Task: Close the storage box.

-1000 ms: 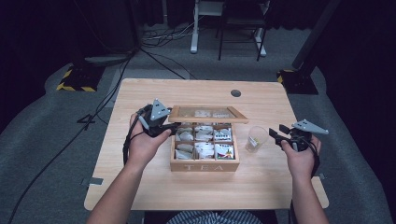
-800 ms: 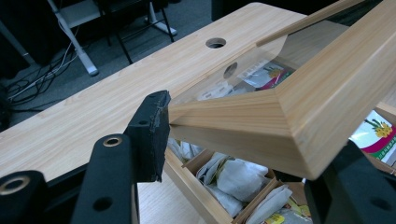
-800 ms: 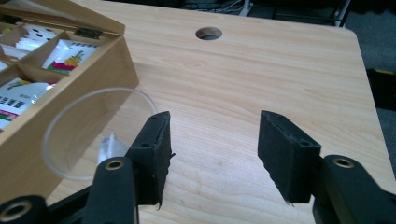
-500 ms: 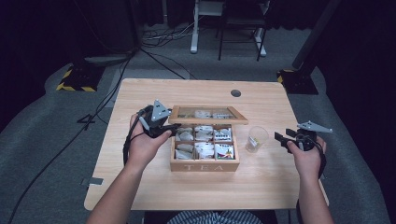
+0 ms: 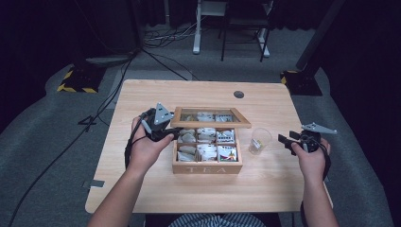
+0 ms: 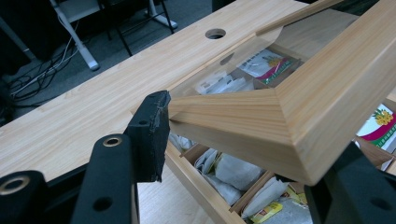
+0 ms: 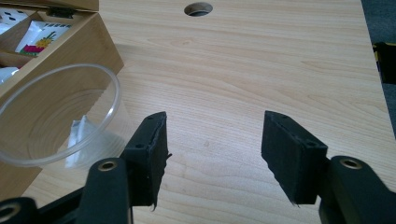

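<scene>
A wooden tea box (image 5: 207, 166) marked TEA stands mid-table with packed tea bags (image 5: 206, 150) in its compartments. Its glass-paned lid (image 5: 210, 116) is tilted up, and my left gripper (image 5: 173, 133) is shut on the lid's near left corner; the left gripper view has the lid frame (image 6: 299, 107) between my left gripper's (image 6: 247, 140) jaws. Right of the box stands a clear plastic cup (image 5: 259, 140) with a tea bag (image 7: 79, 135) inside. My right gripper (image 5: 285, 142) sits right of the cup (image 7: 56, 121). Its jaws have just been opening, and my right gripper (image 7: 212, 144) holds nothing.
The light wooden table (image 5: 142, 189) has a round cable hole (image 5: 239, 94) at the back. My right hand is close to the table's right edge. Desk legs and cables lie on the dark floor beyond the table.
My right hand has drifted slightly right and down, away from the cup, with its jaws a little wider. The left hand and the lid have not moved.
</scene>
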Demonstrator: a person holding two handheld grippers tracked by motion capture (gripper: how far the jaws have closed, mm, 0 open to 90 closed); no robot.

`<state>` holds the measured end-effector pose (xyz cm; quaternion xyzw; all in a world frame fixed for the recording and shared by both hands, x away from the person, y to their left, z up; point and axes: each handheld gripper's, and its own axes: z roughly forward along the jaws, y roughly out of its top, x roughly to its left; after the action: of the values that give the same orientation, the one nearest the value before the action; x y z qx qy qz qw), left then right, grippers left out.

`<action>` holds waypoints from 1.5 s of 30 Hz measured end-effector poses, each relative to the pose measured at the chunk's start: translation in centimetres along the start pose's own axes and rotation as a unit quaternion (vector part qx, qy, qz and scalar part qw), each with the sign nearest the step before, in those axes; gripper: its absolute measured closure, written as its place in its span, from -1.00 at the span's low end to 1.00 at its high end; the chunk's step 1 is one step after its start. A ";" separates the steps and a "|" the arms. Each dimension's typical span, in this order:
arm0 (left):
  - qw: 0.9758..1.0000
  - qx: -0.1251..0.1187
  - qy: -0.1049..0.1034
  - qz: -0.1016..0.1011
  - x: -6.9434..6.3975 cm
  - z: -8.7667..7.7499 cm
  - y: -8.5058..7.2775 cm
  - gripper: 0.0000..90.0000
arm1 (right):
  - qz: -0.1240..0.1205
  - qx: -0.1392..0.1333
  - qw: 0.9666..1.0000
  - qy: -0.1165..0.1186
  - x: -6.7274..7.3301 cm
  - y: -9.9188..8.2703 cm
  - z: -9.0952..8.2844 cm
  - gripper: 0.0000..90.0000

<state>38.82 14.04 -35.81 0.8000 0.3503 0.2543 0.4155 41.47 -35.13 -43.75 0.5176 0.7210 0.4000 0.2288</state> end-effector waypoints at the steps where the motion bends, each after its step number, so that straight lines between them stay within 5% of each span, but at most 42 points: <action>1: 1.000 0.001 0.000 0.000 0.0 0.0 0.0 0.04 | 0.001 0.000 1.000 0.000 0.0 0.0 0.0 -0.07; 33: 0.998 0.055 -0.002 0.022 -1.4 -0.7 -1.3 0.01 | 0.008 -0.002 1.000 0.024 0.6 1.1 0.9 -0.07; 45: 0.996 0.086 -0.007 -0.017 -1.9 -0.6 -2.0 0.03 | 0.013 -0.004 1.000 0.020 0.3 1.1 0.6 -0.07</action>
<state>36.50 13.65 -37.46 0.8284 0.3817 0.2106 0.3517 42.44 -34.47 -43.14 0.5177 0.7170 0.4162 0.2116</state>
